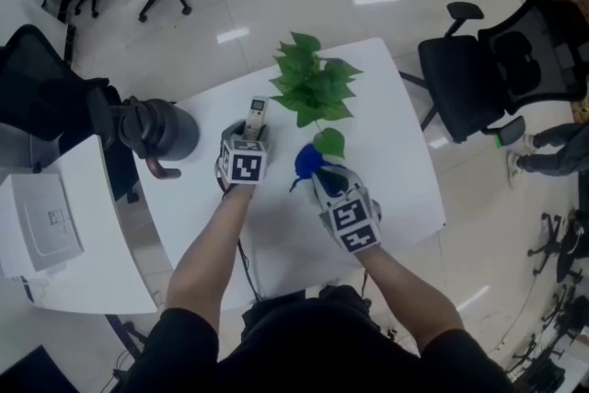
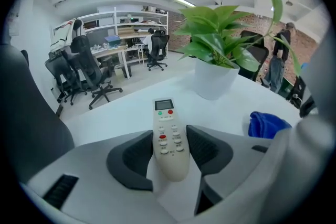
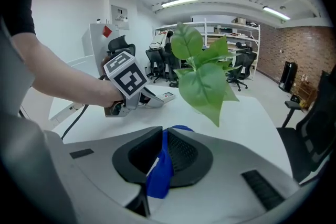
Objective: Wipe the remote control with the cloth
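**Remote control gripped at left, cloth pinched at right**

The left gripper (image 2: pixel 170 148) is closed on the remote control (image 2: pixel 165 112): in the left gripper view the dark pads are set against both long sides of its lower half. The remote control lies flat on the white surface (image 1: pixel 391 129), its small screen pointing away towards the top of the frame. In the head view it is seen just above the left gripper's marker cube, left of centre.

The right gripper (image 3: pixel 161 150) is clamped on the blue cloth (image 3: pixel 159 178), a fold of which is squeezed between the nearly closed jaws and hangs out below them. In the head view the cloth is seen bunched at the tip of this gripper, near the centre of the frame and just right of the remote control, with bare surface between the two.

A green potted plant (image 1: pixel 313 86) is placed just above both grippers. A dark grey jug (image 1: pixel 158 130) is seen at the surface's left edge, and a black office chair (image 1: pixel 502 69) on the floor at upper right.
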A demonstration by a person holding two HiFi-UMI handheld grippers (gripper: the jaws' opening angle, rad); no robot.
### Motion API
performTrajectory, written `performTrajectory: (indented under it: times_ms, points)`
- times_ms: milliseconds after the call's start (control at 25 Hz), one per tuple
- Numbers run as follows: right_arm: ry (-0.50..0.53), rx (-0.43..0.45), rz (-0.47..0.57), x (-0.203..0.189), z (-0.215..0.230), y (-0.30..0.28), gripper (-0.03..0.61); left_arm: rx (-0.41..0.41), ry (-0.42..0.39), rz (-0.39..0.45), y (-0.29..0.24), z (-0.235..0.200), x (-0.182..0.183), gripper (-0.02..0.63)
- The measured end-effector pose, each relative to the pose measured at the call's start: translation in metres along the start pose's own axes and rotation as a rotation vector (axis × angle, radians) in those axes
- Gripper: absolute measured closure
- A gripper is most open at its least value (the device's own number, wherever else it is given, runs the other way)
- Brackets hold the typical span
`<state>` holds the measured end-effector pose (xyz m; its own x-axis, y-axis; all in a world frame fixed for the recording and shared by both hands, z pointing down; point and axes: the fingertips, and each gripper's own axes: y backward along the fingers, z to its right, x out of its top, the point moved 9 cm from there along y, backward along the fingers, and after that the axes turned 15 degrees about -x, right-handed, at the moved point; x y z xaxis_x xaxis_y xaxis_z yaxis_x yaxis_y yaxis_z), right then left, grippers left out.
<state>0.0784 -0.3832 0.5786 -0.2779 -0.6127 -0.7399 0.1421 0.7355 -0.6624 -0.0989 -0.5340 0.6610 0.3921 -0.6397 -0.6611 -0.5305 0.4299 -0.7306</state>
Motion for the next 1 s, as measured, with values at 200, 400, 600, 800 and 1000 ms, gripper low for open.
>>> performTrajectory:
  times_ms: [200, 400, 600, 800, 1000]
  points:
    - [0.064, -0.019, -0.024, -0.005, -0.001, -0.004, 0.462, -0.005, -0.021, 0.050, 0.024, 0.008, 0.004, 0.408]
    - [0.171, -0.045, -0.100, -0.020, -0.002, -0.024, 0.339, -0.014, -0.034, 0.117, 0.055, 0.024, 0.004, 0.408]
    - [0.255, -0.025, -0.175, -0.029, -0.007, -0.049, 0.331, -0.015, -0.058, 0.153, 0.084, 0.047, -0.005, 0.408]
    - [0.267, -0.060, -0.166, -0.033, -0.005, -0.049, 0.434, -0.003, -0.092, 0.175, 0.111, 0.068, -0.015, 0.408]
    - [0.223, -0.041, -0.084, -0.028, -0.006, 0.000, 0.451, 0.015, -0.136, 0.209, 0.150, 0.100, -0.024, 0.408]
